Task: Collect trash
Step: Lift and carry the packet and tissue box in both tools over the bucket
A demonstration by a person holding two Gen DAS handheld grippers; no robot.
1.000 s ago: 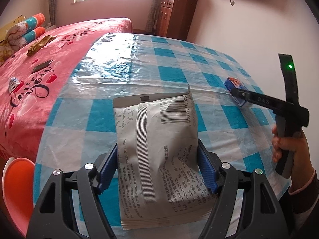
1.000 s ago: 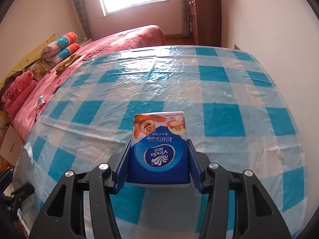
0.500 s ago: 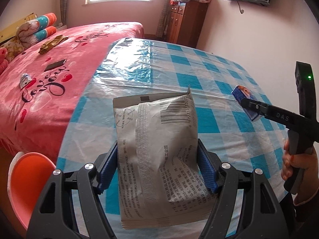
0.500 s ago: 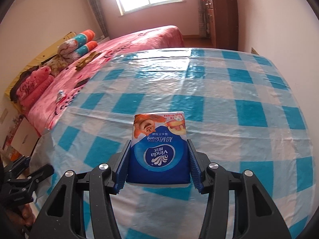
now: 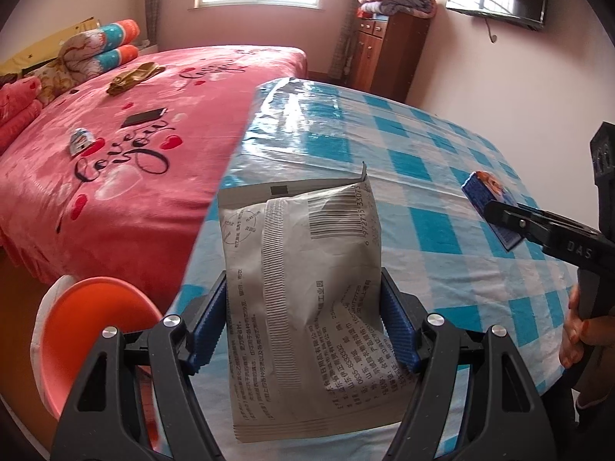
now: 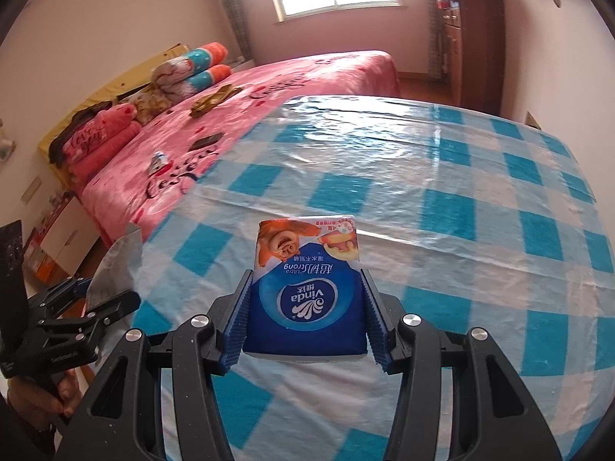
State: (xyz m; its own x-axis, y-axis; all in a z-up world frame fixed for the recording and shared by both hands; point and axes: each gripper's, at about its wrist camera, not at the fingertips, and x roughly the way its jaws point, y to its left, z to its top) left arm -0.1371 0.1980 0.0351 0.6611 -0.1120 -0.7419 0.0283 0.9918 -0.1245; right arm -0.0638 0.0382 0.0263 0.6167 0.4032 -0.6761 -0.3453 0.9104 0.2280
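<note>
My left gripper (image 5: 303, 322) is shut on a grey printed wrapper (image 5: 303, 288) and holds it upright above the left edge of the blue-checked table (image 5: 423, 176). My right gripper (image 6: 305, 315) is shut on a blue Vinda tissue pack (image 6: 307, 292) above the table (image 6: 442, 199). The right gripper with its pack (image 5: 490, 203) shows at the right of the left wrist view. The left gripper with the wrapper (image 6: 115, 265) shows at the left of the right wrist view. An orange bin (image 5: 88, 330) with a white liner stands on the floor below the table's left edge.
A pink bed (image 5: 115, 161) lies left of the table, with a phone (image 5: 143, 117), a small packet (image 5: 78, 142) and folded quilts (image 5: 100, 50) on it. A wooden cabinet (image 5: 388, 53) stands at the far wall. A wall runs along the table's right side.
Both grippers have swung left and back toward the table's left edge, each keeping its item. The orange bin has come further into the left wrist view.
</note>
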